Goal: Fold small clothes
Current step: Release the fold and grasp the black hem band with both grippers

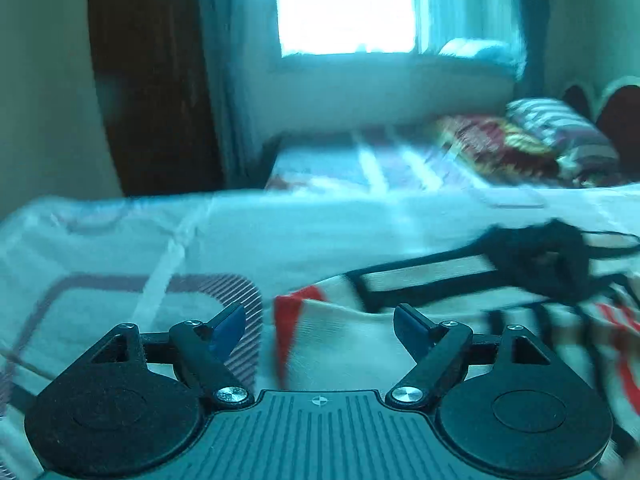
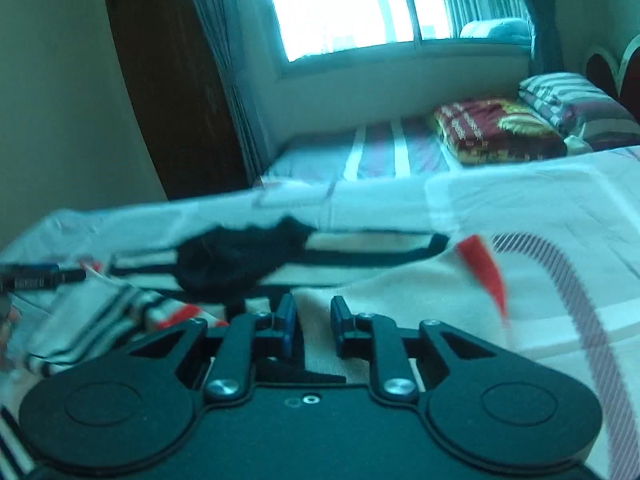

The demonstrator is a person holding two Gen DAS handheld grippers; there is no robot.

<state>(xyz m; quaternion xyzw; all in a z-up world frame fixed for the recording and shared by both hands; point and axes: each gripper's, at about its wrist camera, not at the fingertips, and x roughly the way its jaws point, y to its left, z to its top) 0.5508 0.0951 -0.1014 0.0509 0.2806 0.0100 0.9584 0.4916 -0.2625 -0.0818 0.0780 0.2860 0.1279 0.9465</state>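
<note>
My left gripper (image 1: 320, 326) is hovering over the near left edge of the striped garment (image 1: 360, 344), jaws standing wide apart, nothing between the blue pads, cloth lying below them. My right gripper (image 2: 313, 326) is sitting low over the same garment (image 2: 380, 304), jaws nearly together with a narrow gap; cloth is showing through the gap but I cannot tell whether the pads are pinching it. The garment is white with black stripes and red patches, spreading across the near part of the bed (image 1: 120, 240), rumpled towards the middle. A dark black piece (image 2: 240, 256) is lying on top of it, a bit farther out, between the two grippers. In the right wrist view my left gripper's tip is poking in at the far left edge. Both views are blurred. Farther back, a red patterned pillow (image 2: 496, 128) and a striped pillow (image 2: 572, 96) are resting at the right. Beyond, a bright window (image 2: 340, 4) with curtains, dark wooden door (image 2: 168, 80) at left.
</note>
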